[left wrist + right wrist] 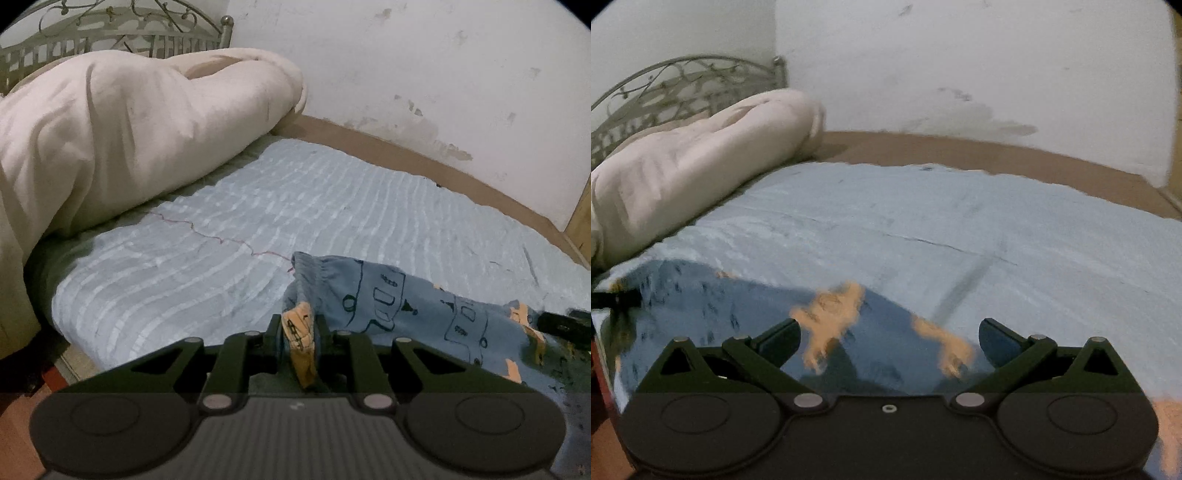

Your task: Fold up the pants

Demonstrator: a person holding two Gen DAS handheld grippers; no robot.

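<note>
Pinching a bunched fold of the blue printed pants (388, 306), left gripper (297, 325) has its fingers clamped on the cloth. Pants lie on the pale blue bedspread (229, 229), near edge. Right gripper (889, 334) hangs over them, jaws spread wide, nothing gripped. Cream duvet (122, 133) heaped beyond.

The pants (402, 314) lie on the bed (221, 236) in front of me, the rolled quilt (129, 122) beyond them to the left, under the headboard (110, 33); the wall (443, 74) runs behind the bed.
</note>
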